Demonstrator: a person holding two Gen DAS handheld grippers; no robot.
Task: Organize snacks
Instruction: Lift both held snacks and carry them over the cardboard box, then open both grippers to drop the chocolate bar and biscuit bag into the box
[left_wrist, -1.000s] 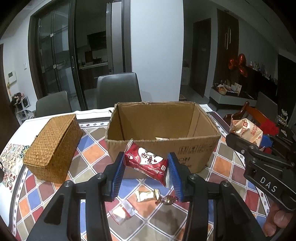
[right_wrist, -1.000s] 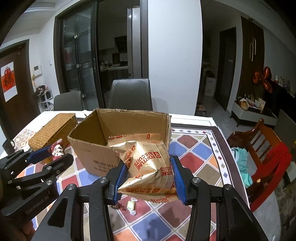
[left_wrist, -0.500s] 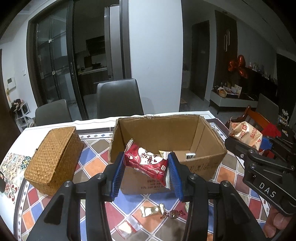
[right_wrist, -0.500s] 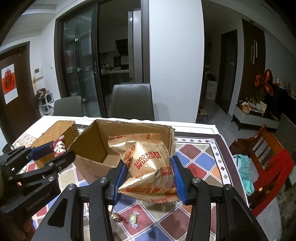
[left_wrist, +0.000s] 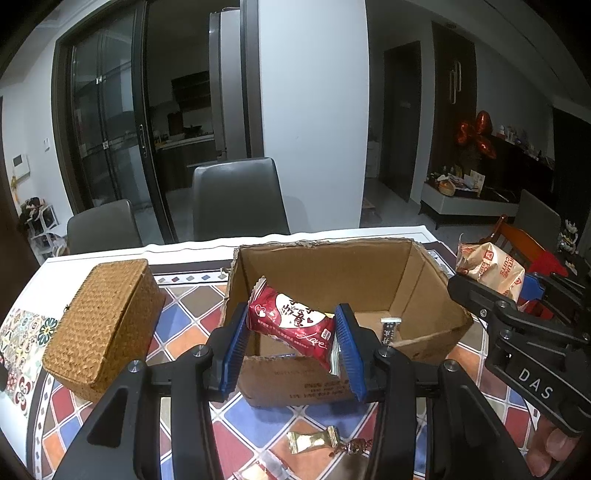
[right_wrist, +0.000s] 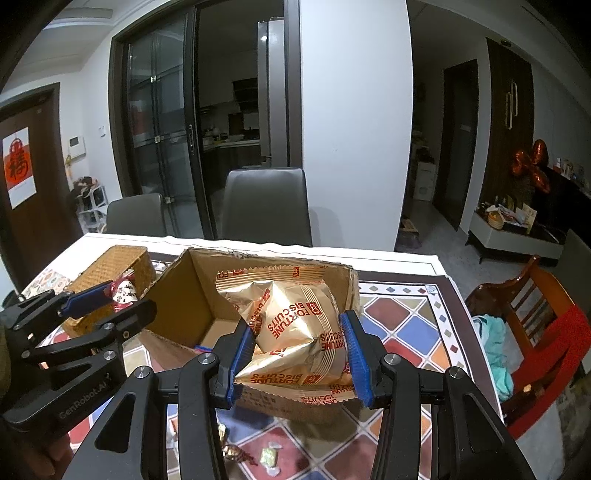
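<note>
While nearing the box (left_wrist: 424, 332), both claws keep their snack packets.

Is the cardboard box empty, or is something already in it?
Not empty. In the left wrist view a small dark wrapped snack lies on the floor of the open cardboard box.

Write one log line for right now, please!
left tool: holds red snack | right tool: holds gold biscuit bag | both above cardboard box

Both views are sharp and evenly lit by indoor light, without strong glare. The fisheye lens bends the edges strongly, and the corners are black.
</note>
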